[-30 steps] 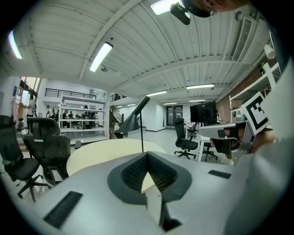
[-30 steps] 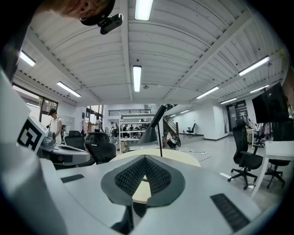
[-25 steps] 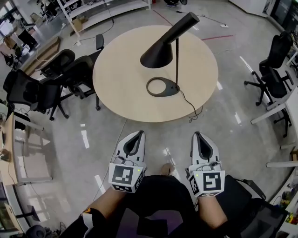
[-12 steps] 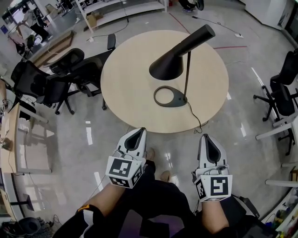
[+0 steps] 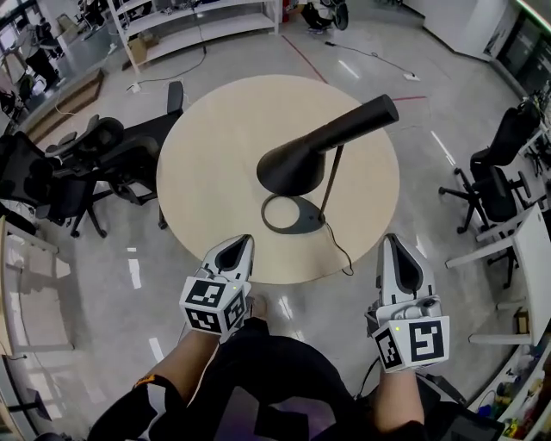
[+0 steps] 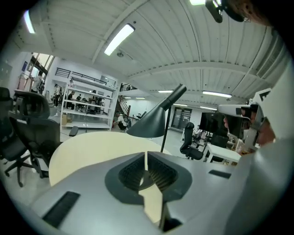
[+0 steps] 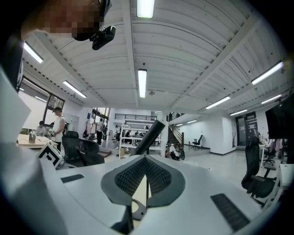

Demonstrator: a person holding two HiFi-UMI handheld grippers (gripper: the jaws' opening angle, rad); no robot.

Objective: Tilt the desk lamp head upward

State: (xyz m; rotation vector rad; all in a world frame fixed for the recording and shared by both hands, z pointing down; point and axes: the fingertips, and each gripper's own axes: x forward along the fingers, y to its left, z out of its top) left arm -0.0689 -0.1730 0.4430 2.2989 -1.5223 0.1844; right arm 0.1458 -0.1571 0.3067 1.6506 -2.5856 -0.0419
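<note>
A black desk lamp stands on the round beige table [image 5: 207, 146]. Its cone head [image 5: 288, 170] points down and to the left. Its tube [image 5: 362, 121] slopes up to the right above a thin stem [image 5: 331, 185] and a ring-shaped base [image 5: 293, 214]. My left gripper [image 5: 237, 250] is shut and empty, with its tip at the table's near edge, short of the base. My right gripper [image 5: 394, 245] is shut and empty, off the table's near right edge. The left gripper view shows the lamp head [image 6: 149, 123] beyond the shut left gripper [image 6: 146, 158]. The right gripper view shows the tube [image 7: 149, 131] above the shut right gripper [image 7: 146, 160].
The lamp's cord [image 5: 341, 250] runs off the near table edge to the floor. Black office chairs [image 5: 95, 155] crowd the table's left side. More chairs [image 5: 495, 172] and a white desk [image 5: 512, 245] stand at the right. Shelving [image 5: 198, 21] lines the back.
The table and lamp have drawn nearer in the head view. Both grippers have moved forward toward the table's near edge, and both have stayed shut.
</note>
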